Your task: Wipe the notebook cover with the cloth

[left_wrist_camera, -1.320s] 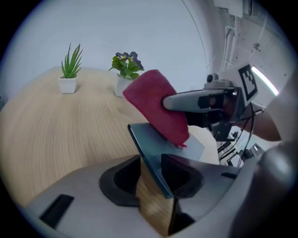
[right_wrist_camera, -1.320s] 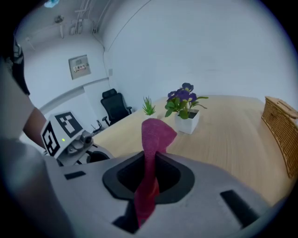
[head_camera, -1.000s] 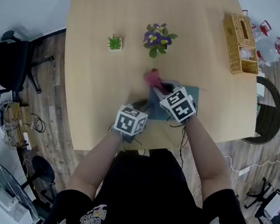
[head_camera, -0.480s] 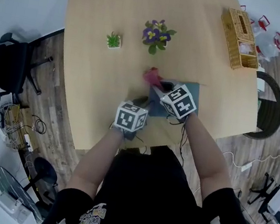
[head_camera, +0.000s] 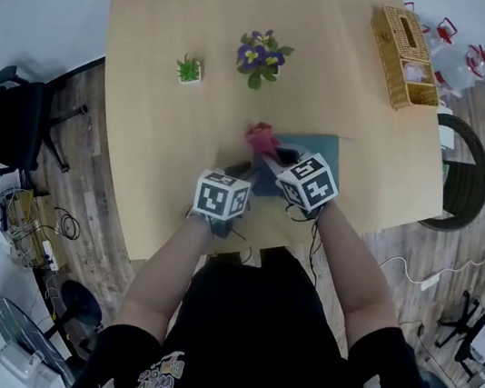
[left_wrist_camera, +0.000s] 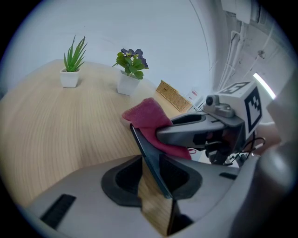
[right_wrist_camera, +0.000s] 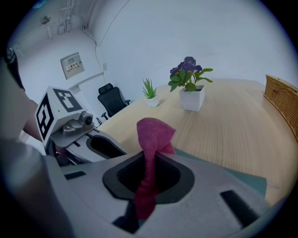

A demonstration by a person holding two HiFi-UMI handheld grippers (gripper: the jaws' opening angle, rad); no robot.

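Notebook point(head_camera: 326, 147), cloth point(head_camera: 260, 134); purple flowers point(head_camera: 259, 50) in white pot point(right_wrist_camera: 193, 101)

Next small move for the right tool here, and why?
Probably draw the right tool back toward the person, dragging the cloth across the notebook cover. The cloth is clamped in its jaws near the cover's far corner, and the left tool, whose jaws have just been closing on the notebook's edge, seems to steady it.
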